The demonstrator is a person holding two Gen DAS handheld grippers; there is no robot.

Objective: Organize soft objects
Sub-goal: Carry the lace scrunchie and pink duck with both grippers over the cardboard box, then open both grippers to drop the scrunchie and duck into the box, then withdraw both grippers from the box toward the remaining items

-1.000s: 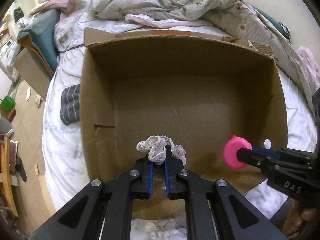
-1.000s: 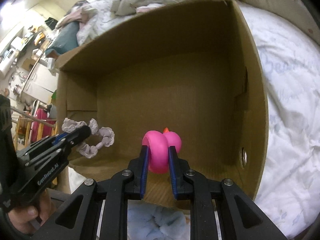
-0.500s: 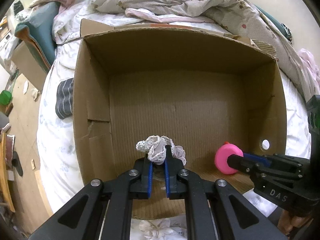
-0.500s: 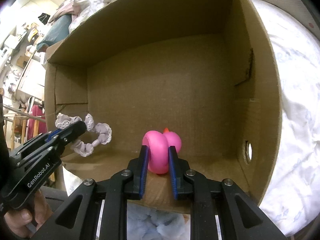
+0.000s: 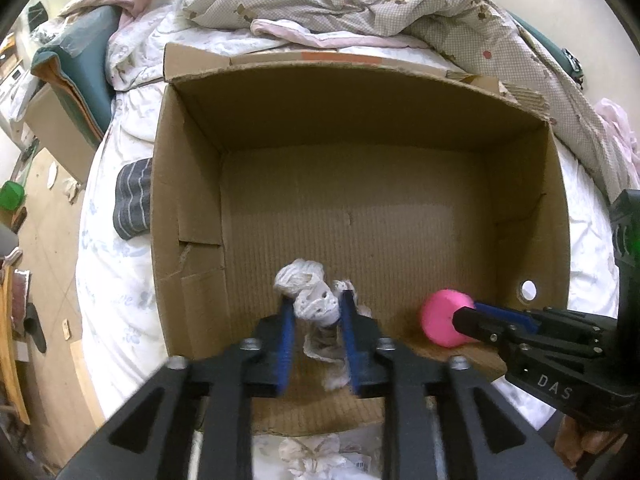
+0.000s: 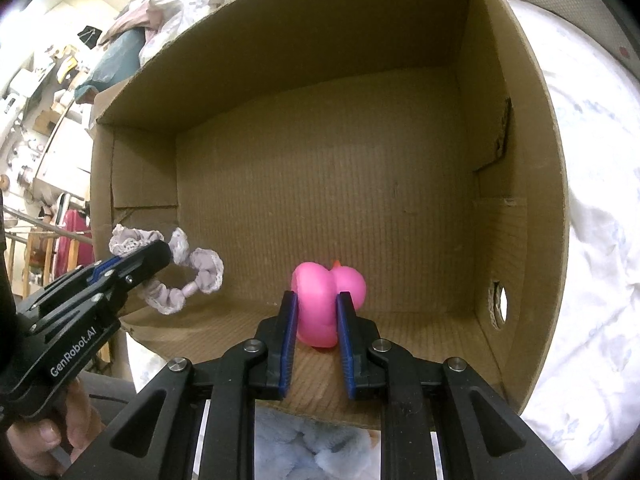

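An open cardboard box (image 5: 380,120) (image 6: 280,60) lies on the bed. My left gripper (image 5: 314,308) is over its near left part, jaws spread apart, with a lilac lace scrunchie (image 5: 310,300) between them; the scrunchie (image 6: 200,268) hangs loose at its tips (image 6: 140,260). My right gripper (image 6: 318,308) is over the near right part, jaws parted a little around a pink rubber duck (image 6: 328,300). The duck (image 5: 442,316) also shows in the left wrist view at the right gripper's tip (image 5: 472,320).
A rumpled quilt (image 5: 380,12) lies behind the box. A striped grey cloth (image 5: 132,196) lies left of the box. A white crumpled cloth (image 5: 316,456) and a pale blue fluffy item (image 6: 312,444) lie on the bed in front of it. The floor is at far left.
Both grippers have moved lower into the box. The left jaws have opened wide and the scrunchie sags between them. The right jaws have opened slightly around the duck.
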